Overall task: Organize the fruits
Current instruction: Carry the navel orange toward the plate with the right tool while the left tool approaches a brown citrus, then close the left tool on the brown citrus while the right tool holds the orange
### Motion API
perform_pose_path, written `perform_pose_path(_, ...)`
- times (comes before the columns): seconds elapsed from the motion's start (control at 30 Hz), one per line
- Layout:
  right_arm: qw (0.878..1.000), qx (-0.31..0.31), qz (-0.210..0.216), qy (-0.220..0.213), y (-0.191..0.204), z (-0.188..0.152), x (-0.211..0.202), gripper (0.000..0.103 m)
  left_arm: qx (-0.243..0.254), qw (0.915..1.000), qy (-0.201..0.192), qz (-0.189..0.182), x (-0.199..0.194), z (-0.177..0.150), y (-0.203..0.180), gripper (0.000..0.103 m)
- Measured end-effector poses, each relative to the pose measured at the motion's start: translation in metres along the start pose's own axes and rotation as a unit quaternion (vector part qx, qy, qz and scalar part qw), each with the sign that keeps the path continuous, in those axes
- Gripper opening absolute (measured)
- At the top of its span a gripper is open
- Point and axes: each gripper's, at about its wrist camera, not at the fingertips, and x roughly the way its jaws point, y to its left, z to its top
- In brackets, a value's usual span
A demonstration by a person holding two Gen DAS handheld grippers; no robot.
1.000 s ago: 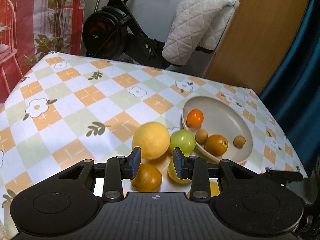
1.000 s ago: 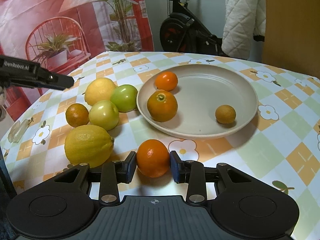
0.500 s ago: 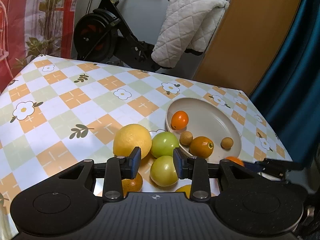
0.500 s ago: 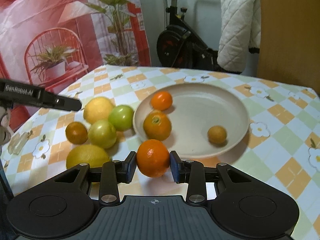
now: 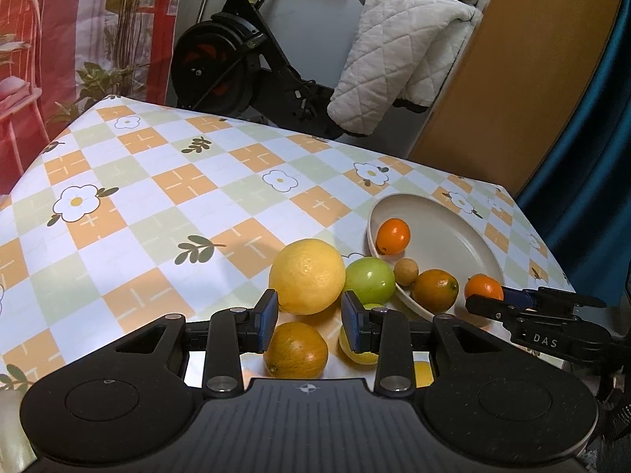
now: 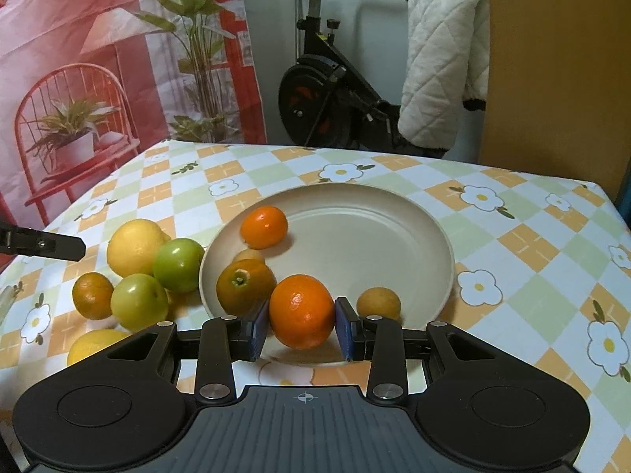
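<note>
lower lemon (image 6: 92,345) half hidden by tongs

Left hand-held gripper (image 5: 309,325): tilted downward, blue pads parted, nothing clamped between them.
Right hand-held gripper (image 6: 301,329): tilted downward, blue pads pressed on both sides of an orange (image 6: 301,311), carried clear of the bench.

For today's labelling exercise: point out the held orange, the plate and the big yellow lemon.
held orange (image 6: 301,310), right wrist view, middle of its peel.
plate (image 6: 378,236), right wrist view, bare floor.
big yellow lemon (image 5: 307,276), left wrist view, middle of its rind.
</note>
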Motion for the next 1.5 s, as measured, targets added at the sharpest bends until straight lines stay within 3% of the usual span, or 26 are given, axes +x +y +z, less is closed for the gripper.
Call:
perform_pose_path(0.17,1.0,0.003,0.004,0.004,0.001,-0.002,0.002,0.033,0.012,0.9999,0.008,0.005,0.003,-0.004,-0.001,0.039)
perform_pose_path(0.27,1.0,0.004,0.004,0.005,0.001,-0.002,0.002,0.033,0.029,0.9993,0.012,0.022,0.008,-0.01,-0.002,0.05)
perform_pose_path(0.7,1.0,0.001,0.008,0.007,0.006,-0.003,0.003,0.033,0.05,0.9972,0.044,0.035,0.028,-0.021,-0.006,0.049)
perform_pose_path(1.1,1.0,0.009,-0.001,0.012,-0.001,-0.004,0.009,0.033,0.039,0.9978,0.016,0.051,0.012,-0.01,-0.007,0.046)
perform_pose_path(1.5,1.0,0.016,-0.007,0.018,-0.013,-0.006,0.014,0.033,0.068,0.9977,-0.007,0.001,0.012,0.022,-0.058,0.046)
